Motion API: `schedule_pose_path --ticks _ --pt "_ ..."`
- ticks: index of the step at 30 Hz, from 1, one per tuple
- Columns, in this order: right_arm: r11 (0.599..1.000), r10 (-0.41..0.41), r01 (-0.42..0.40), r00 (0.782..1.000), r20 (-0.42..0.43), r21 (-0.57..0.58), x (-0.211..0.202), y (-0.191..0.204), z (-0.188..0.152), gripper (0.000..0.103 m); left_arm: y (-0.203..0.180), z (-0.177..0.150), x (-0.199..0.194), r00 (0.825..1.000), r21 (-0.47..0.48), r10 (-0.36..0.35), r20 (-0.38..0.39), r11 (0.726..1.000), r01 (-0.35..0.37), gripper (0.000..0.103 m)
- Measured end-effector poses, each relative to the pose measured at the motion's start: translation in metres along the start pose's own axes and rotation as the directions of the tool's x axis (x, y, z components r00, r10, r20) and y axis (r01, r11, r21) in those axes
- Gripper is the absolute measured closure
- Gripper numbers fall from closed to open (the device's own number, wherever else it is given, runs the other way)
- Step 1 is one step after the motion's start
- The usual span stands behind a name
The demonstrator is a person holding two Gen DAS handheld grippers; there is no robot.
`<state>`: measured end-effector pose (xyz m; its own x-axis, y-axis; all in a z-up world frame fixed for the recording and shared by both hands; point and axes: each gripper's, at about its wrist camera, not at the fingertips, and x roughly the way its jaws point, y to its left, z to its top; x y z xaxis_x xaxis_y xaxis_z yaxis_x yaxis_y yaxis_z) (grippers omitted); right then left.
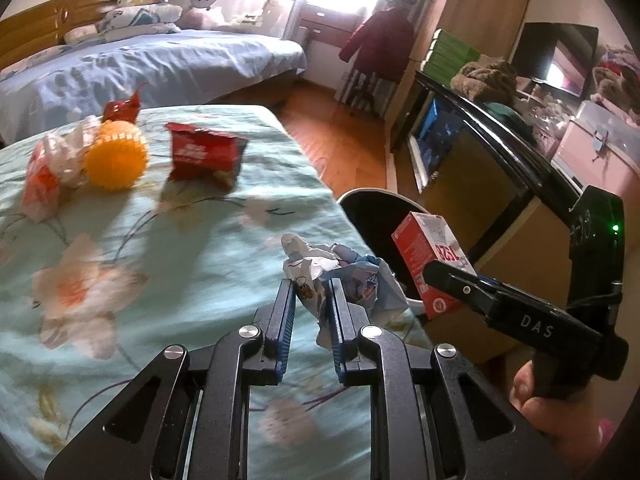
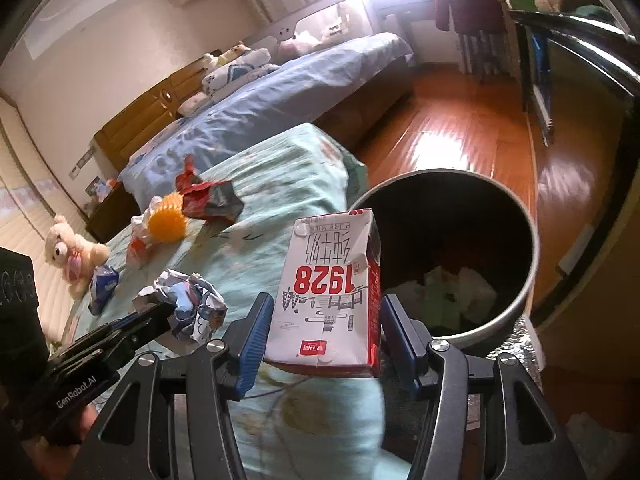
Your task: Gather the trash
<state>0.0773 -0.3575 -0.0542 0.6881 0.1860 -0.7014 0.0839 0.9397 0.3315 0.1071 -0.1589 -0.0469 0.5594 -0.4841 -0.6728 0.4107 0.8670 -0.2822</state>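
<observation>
**Both grippers loaded, carton at bin mouth**

Right gripper (image 2: 326,322) pinches a white-and-red milk carton (image 2: 330,288) between its blue pads, print upside down ("1928" inverted). Carton sits just short of the round dark trash bin (image 2: 528,264), whose open mouth lies ahead and right of the fingers; pale crumpled scraps (image 2: 460,292) visible at the bottom.

Left gripper (image 1: 312,308) is clamped on a wad of crumpled printed paper (image 1: 340,276), held over the near edge of the floral teal cloth (image 1: 160,248).

Ahead and left of the left gripper, well apart, on the cloth: red torn wrapper (image 1: 204,154), orange spiky ball (image 1: 116,156), a white-and-orange wrapper (image 1: 48,172) touching the ball. Farther back, a blue bed (image 1: 160,60).
</observation>
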Motion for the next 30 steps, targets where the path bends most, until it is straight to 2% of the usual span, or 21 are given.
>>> schedule_pose_path --ticks 14,30 --pt "0.998 -0.027 0.026 0.999 0.028 0.056 -0.010 -0.038 0.009 0.047 -0.041 0.017 0.024 1.000 0.063 -0.029 -0.012 0.998 0.029 0.088" --pt "0.996 -0.055 0.053 0.998 0.027 0.070 -0.002 -0.060 0.023 0.047 -0.059 0.029 0.053 0.998 0.099 -0.032 -0.045 0.994 0.036 0.088"
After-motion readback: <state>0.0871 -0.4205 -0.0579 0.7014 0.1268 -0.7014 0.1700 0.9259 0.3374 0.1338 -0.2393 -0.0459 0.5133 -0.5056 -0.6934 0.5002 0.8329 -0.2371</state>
